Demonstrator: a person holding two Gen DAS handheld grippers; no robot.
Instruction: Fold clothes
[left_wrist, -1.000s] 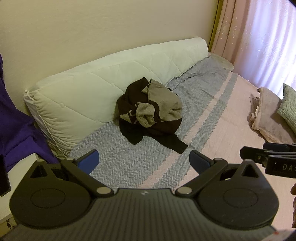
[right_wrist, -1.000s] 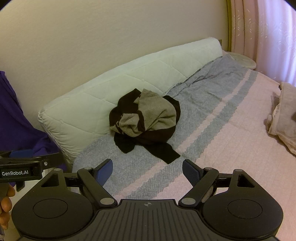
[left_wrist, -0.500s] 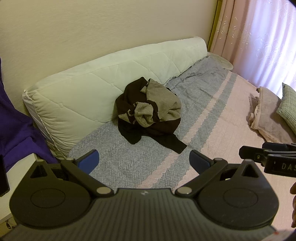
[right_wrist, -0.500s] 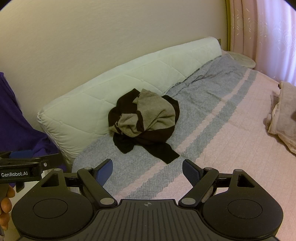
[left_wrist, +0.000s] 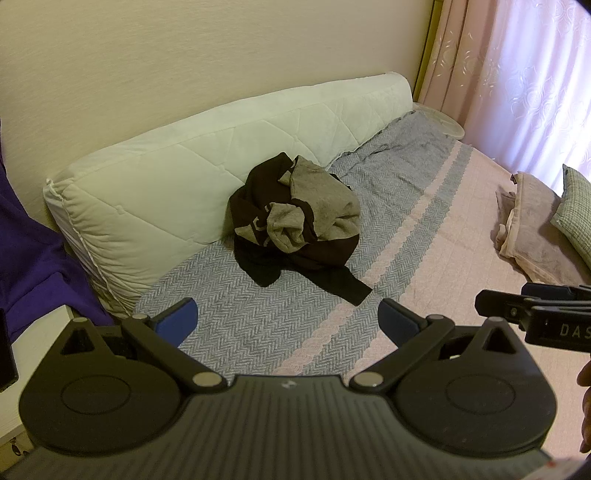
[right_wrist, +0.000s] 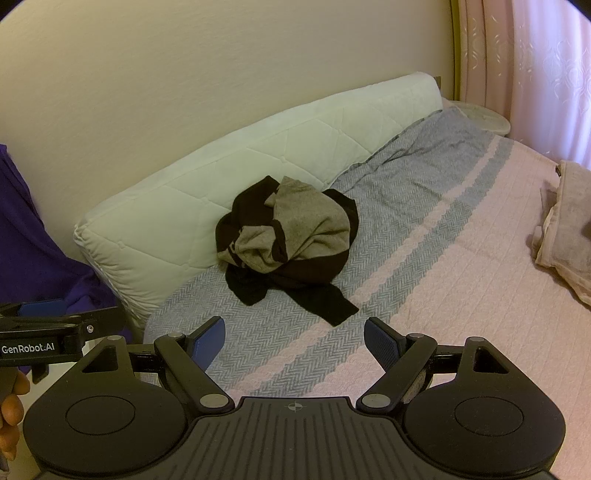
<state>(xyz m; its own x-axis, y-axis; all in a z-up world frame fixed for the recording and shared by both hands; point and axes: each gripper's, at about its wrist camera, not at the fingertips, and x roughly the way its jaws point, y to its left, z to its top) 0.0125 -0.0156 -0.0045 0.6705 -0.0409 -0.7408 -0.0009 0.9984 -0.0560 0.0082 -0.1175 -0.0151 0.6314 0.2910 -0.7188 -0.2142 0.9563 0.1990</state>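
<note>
Both grippers hang above the near edge of the bed (left_wrist: 461, 229), side by side, with nothing in either. The left gripper (left_wrist: 288, 317) has its jaws spread wide and empty; the right gripper (right_wrist: 293, 338) likewise stands wide open, gripping nothing.

The task's thing, a crumpled black-and-grey garment (left_wrist: 295, 218), lies well ahead of both sets of jaws, roughly centred between the fingers in each view, bunched against the white bolster (left_wrist: 207, 162). One black end (a sleeve, by the look of it) trails out toward the grippers.

The step in hand, judging by this, is the reach to pick the garment up. To do it well, each gripper should probably take a separate edge of the heap, not the middle of the bundle, so that lifting shakes it out flat instead of raising a knot. The trailing black end is the nearest hold, though a hem or shoulder seam would spread the cloth better.

No containers are in view. Far right of the jaws lies a beige pile (left_wrist: 532, 236).
</note>
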